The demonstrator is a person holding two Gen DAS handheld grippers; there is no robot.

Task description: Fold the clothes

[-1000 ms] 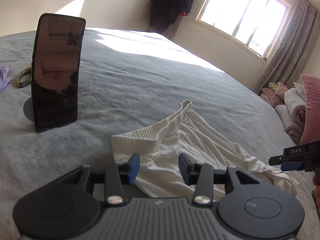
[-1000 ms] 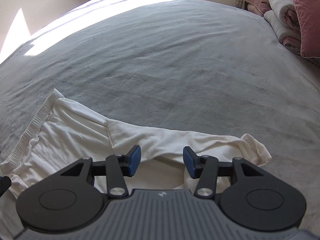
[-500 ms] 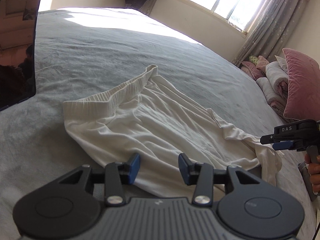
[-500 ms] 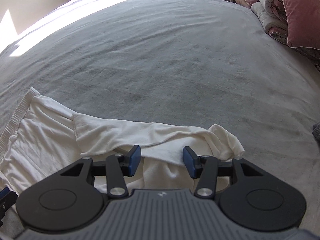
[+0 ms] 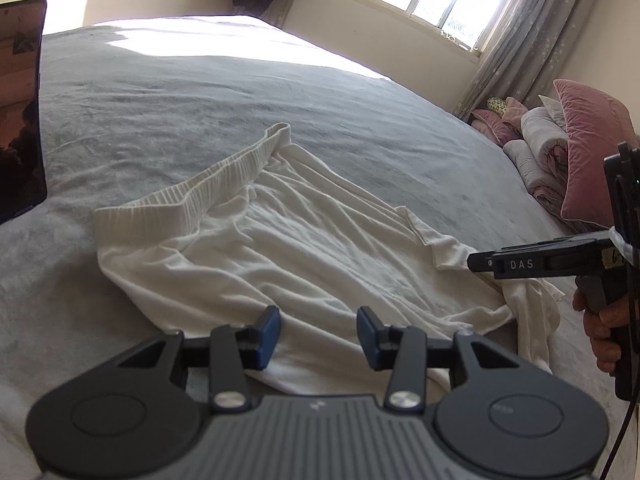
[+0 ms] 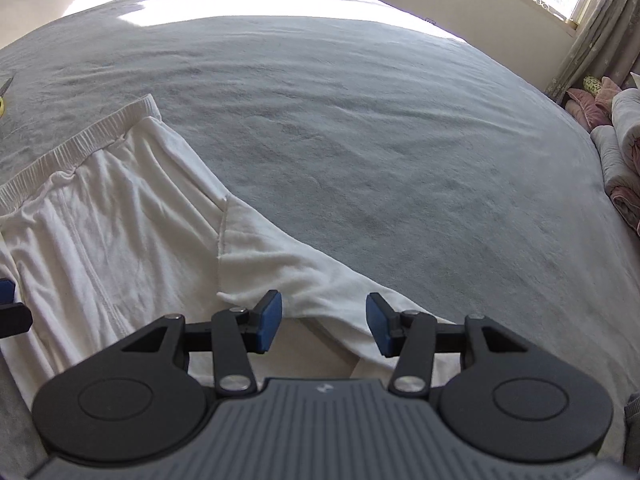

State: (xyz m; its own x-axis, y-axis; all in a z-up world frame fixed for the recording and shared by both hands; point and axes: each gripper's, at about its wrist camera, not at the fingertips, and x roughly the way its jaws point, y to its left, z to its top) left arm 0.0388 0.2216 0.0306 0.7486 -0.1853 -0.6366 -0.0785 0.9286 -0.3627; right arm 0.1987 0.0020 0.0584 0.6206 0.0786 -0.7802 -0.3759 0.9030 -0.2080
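Covering the scene: a grey bed (image 5: 360,120) carries everything; sunlight falls across its far edge.
Garment: white trousers (image 5: 288,248) lie spread near the bed's near edge, ribbed waistband (image 5: 208,188) toward the left, legs running toward the right.
Lay of cloth: mostly flat but creased; the far leg (image 6: 288,268) angles across the near one, and the cuff end (image 5: 536,312) is bunched.
Bedding: pink pillow (image 5: 588,152) and rolled quilts (image 5: 540,148) sit at the bed's right edge, well apart from the garment.
Phone: dark screen (image 5: 20,112) stands upright at the left edge.
Left gripper (image 5: 318,336): jaws apart, empty, over the trousers' near hem.
Right gripper (image 6: 324,326): jaws apart, empty, over the leg fabric; a hand (image 5: 600,328) holds its grip.
Progress: no fold visible; garment is laid out lengthwise only.
Remaining, by judgement: smoothing the bunched cuffs, aligning the legs, then folding; the pictures settle no more.
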